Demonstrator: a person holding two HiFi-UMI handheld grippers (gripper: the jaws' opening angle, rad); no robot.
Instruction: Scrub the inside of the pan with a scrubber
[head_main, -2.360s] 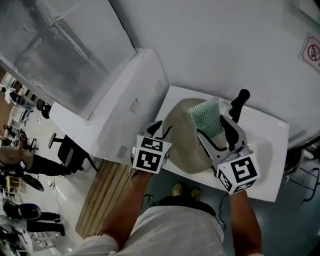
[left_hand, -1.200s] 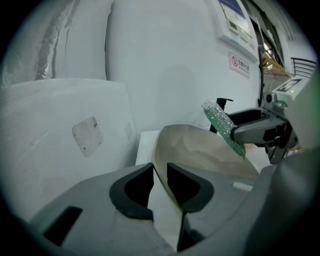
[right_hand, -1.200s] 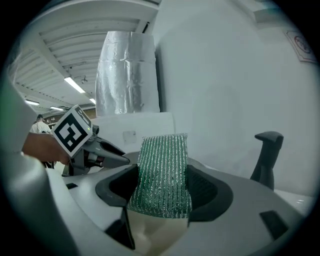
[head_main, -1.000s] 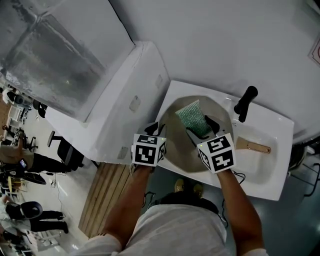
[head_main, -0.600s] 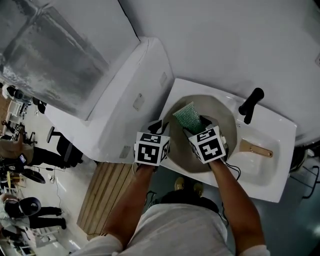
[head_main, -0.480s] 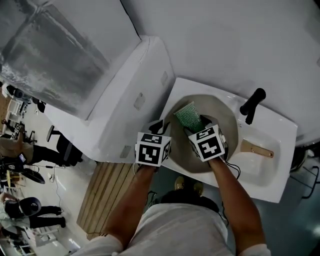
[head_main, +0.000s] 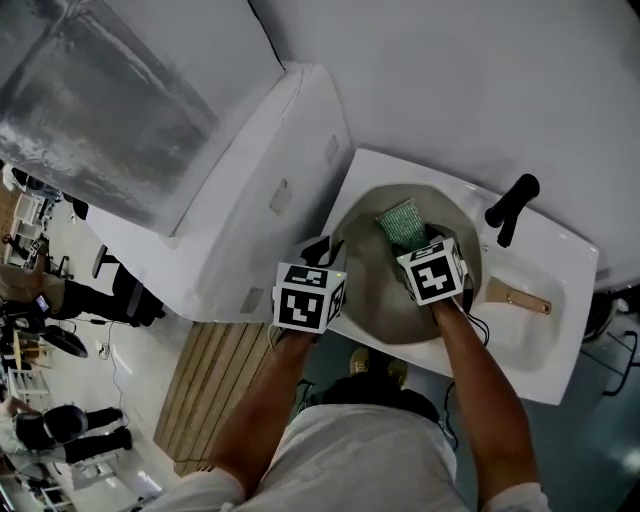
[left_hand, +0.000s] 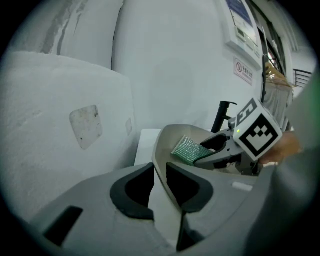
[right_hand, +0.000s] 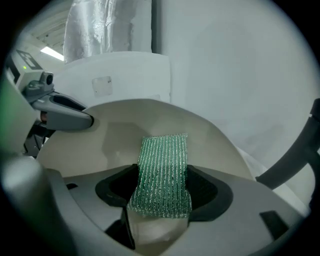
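White sink (head_main: 535, 345), left claw (left_hand: 160, 186) gripping pan (head_main: 385, 300), right claw (right_hand: 164, 189) gripping scrubber (right_hand: 164, 162)

Green scrubber (right_hand: 162, 172) — glittery, ribbed weave; beige pan (head_main: 375, 285); white sink (head_main: 540, 345); black tap (head_main: 512, 200).

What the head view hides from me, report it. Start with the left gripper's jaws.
Observer: In its own view, the left gripper is clamped on the rim of the pan, one pad inside the wall, one outside.
Operator: Now the right one. Say what it holds.
Observer: The right gripper pinches the green scrubber by its near end; the rest sticks out over the pan's inside.
Operator: Confirm contact with the pan.
Observer: Cannot confirm. The left gripper view shows the scrubber tilted low over the inner wall, but no clear touch.
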